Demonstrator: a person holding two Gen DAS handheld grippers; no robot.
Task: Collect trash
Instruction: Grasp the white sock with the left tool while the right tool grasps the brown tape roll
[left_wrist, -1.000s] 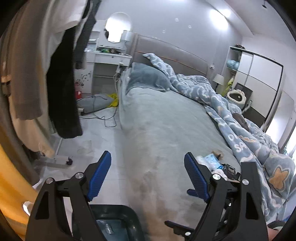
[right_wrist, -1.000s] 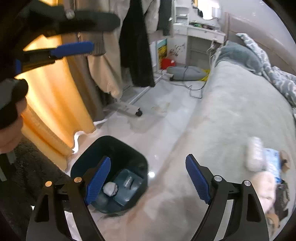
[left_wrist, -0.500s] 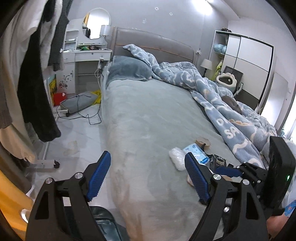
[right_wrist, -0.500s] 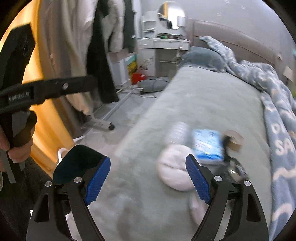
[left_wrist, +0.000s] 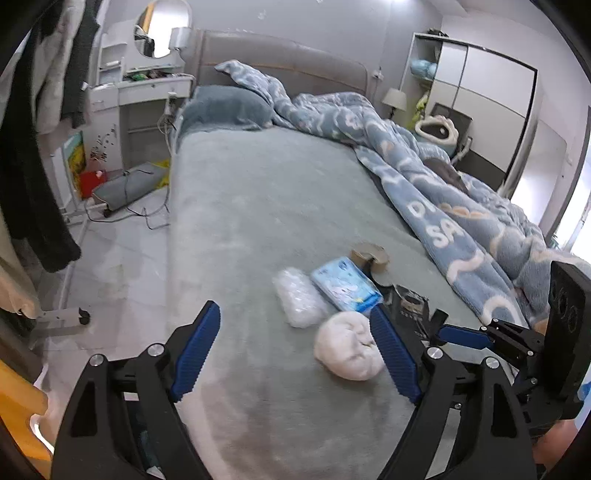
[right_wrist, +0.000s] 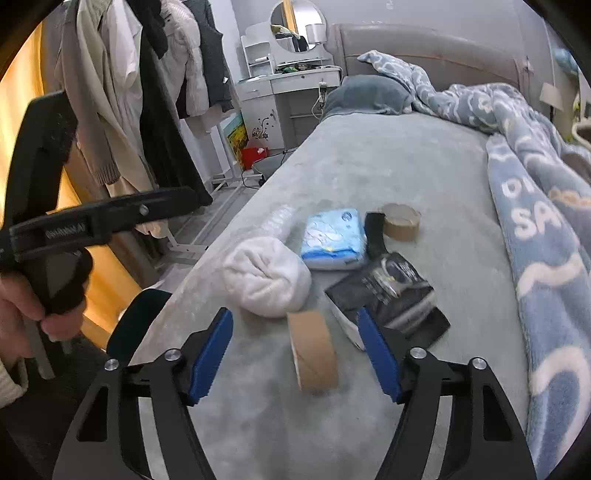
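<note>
Trash lies on the grey bed (left_wrist: 258, 206): a white crumpled wad (left_wrist: 347, 354) (right_wrist: 267, 282), a bubble-wrap roll (left_wrist: 297, 301) (right_wrist: 277, 221), a blue tissue pack (left_wrist: 345, 284) (right_wrist: 332, 236), a brown tape roll (right_wrist: 314, 349) standing on edge, a second tape roll (right_wrist: 400, 221) (left_wrist: 371, 254) and a black packet (right_wrist: 395, 291) (left_wrist: 408, 306). My left gripper (left_wrist: 295, 350) is open and empty, just left of the wad. My right gripper (right_wrist: 295, 352) is open, its jaws either side of the near tape roll. The dark bin (right_wrist: 136, 321) stands on the floor beside the bed.
A blue patterned duvet (left_wrist: 424, 173) is piled along the bed's right side. Coats (right_wrist: 140, 92) hang on a rack at the left. A dressing table (left_wrist: 140, 88), cables and a grey bag (left_wrist: 125, 184) sit on the floor by the headboard.
Both grippers swung from the bin and floor toward the bed. The right gripper came close over the trash pile, with the brown tape roll now between its open jaws.
</note>
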